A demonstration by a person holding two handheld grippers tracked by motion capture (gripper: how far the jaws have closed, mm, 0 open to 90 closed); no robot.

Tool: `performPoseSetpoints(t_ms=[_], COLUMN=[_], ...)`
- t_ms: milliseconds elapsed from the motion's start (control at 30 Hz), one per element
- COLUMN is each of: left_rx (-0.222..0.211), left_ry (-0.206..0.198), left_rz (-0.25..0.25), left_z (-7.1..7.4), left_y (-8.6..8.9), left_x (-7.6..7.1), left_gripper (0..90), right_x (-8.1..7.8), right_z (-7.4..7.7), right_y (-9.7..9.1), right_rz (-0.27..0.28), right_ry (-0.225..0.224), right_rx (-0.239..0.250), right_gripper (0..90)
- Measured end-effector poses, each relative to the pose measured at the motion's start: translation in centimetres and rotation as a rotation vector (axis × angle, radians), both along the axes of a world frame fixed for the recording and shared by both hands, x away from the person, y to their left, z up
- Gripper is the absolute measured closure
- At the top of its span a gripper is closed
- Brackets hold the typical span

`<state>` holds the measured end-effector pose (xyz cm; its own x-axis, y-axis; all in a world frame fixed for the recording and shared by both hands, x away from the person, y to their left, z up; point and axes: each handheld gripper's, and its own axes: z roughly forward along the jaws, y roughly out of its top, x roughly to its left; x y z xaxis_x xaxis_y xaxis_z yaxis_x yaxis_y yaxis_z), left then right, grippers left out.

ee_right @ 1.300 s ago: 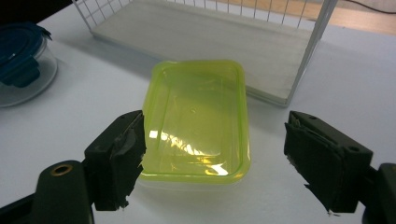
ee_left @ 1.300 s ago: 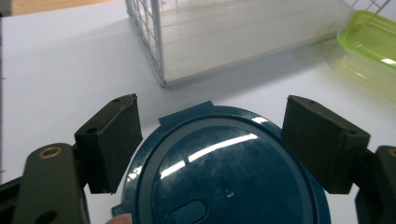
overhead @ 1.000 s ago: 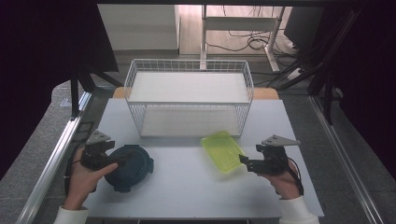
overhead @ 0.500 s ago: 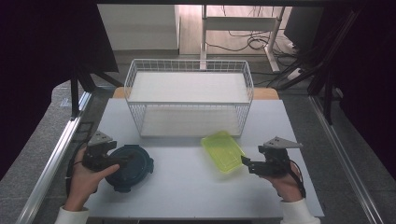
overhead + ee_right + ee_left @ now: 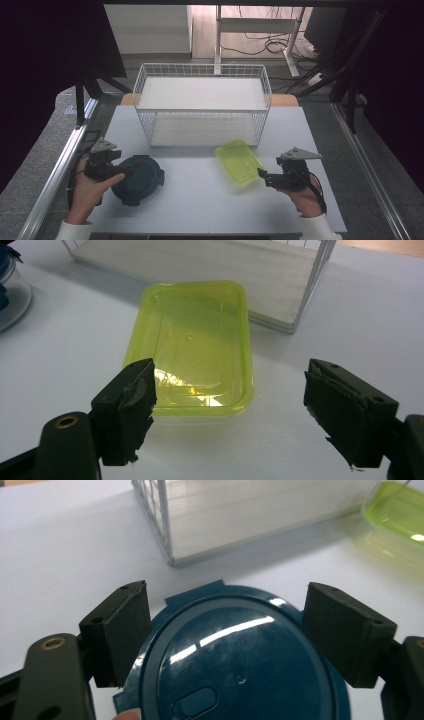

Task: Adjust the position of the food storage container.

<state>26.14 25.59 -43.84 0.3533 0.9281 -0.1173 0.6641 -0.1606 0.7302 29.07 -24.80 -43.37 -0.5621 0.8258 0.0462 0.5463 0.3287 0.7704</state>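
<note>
We hold a gripper in each hand over the white table (image 5: 200, 210), and both sit with their jaws spread wide and nothing clamped.

Our left gripper (image 5: 129, 171) rests at the near left of the table, right at the round dark blue lid (image 5: 142, 179). In the left gripper view that blue lid (image 5: 240, 665) lies flat on the table and reaches in between the two black jaws, which stand on either side of it; we cannot tell for sure whether the pads touch its rim.

Our right gripper (image 5: 262, 175) sits at the near right, pointing toward the yellow-green tray (image 5: 239, 162). In the right gripper view the tray (image 5: 192, 347) lies flat just ahead of the jaws, closer to the left jaw, and its near edge is not yet between them.

Behind both things stands the white wire basket (image 5: 202, 111), in the middle of the table. The tray lies just in front of its right corner; the lid lies well to the left of the tray.
</note>
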Motion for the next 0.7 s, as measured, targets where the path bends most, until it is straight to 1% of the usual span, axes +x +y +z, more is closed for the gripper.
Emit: performPoseSetpoints(t_ms=[33, 67, 100, 133, 167, 200, 233, 267, 300, 367, 433, 467, 500, 567, 600, 667, 700], left_rx=[0.009, 0.009, 0.013, 0.013, 0.021, 0.040, 0.055, 0.074, 0.083, 0.082, 0.079, 0.079, 0.076, 0.087, 0.085, 0.098, 0.091], left_ry=[0.000, 0.000, 0.005, 0.005, 0.014, 0.025, 0.035, 0.045, 0.056, 0.079, 0.111, 0.111, 0.133, 0.158, 0.164, 0.178, 0.188], left_rz=[0.007, 0.007, 0.017, 0.017, 0.030, 0.043, 0.072, 0.090, 0.100, 0.109, 0.119, 0.119, 0.121, 0.129, 0.145, 0.157, 0.153], left_z=[0.1, 0.1, 0.5, 0.5, 0.7, 0.8, 0.8, 0.8, 0.8, 0.6, 0.2, 0.2, -0.3, -0.9, -1.2, -1.7, -2.0], left_y=[0.2, 0.2, 0.8, 0.8, 1.5, 1.9, 2.3, 2.7, 3.2, 4.0, 4.8, 4.8, 5.3, 5.8, 6.0, 6.4, 6.7], left_x=[0.1, 0.1, 0.2, 0.2, 0.4, 0.6, 0.7, 0.8, 0.8, 0.9, 1.1, 1.1, 1.3, 1.6, 1.7, 1.8, 1.7], left_gripper=[19.1, 19.1, 19.2, 19.5, 20.1, 20.5, 21.4, 23.3, 24.9, 28.6, 34.1, 37.1, 40.7, 42.8, 43.2, 44.0, 44.5], right_x=[0.0, 0.0, 0.0, 0.0, 0.0, 0.0, -0.1, -0.1, -0.1, -0.1, 0.0, 0.0, 0.0, 0.1, 0.1, 0.0, 0.0], right_z=[0.0, 0.0, -0.1, -0.1, -0.1, -0.1, -0.1, -0.1, -0.1, -0.2, -0.3, -0.3, -0.4, -0.5, -0.5, -0.5, -0.6], right_y=[0.0, 0.0, 0.0, 0.0, 0.0, 0.0, 0.0, 0.0, 0.0, -0.1, -0.2, -0.2, -0.2, -0.1, -0.1, 0.0, 0.0], right_rz=[0.000, 0.000, -0.001, 0.000, -0.001, -0.001, -0.004, -0.006, -0.008, -0.012, -0.020, -0.020, -0.021, -0.020, -0.020, -0.020, -0.020], right_ry=[0.001, 0.001, 0.006, 0.008, 0.008, 0.007, 0.006, 0.006, 0.008, 0.009, 0.014, 0.014, 0.017, 0.019, 0.019, 0.023, 0.021], right_rx=[-0.001, -0.001, -0.001, -0.002, -0.002, -0.004, -0.003, -0.005, -0.004, -0.007, -0.008, -0.008, -0.010, -0.010, -0.011, -0.013, -0.017], right_gripper=[20.7, 20.7, 20.7, 20.7, 20.7, 20.7, 20.7, 20.7, 20.7, 20.6, 20.6, 20.6, 20.6, 20.7, 20.7, 20.7, 20.6])
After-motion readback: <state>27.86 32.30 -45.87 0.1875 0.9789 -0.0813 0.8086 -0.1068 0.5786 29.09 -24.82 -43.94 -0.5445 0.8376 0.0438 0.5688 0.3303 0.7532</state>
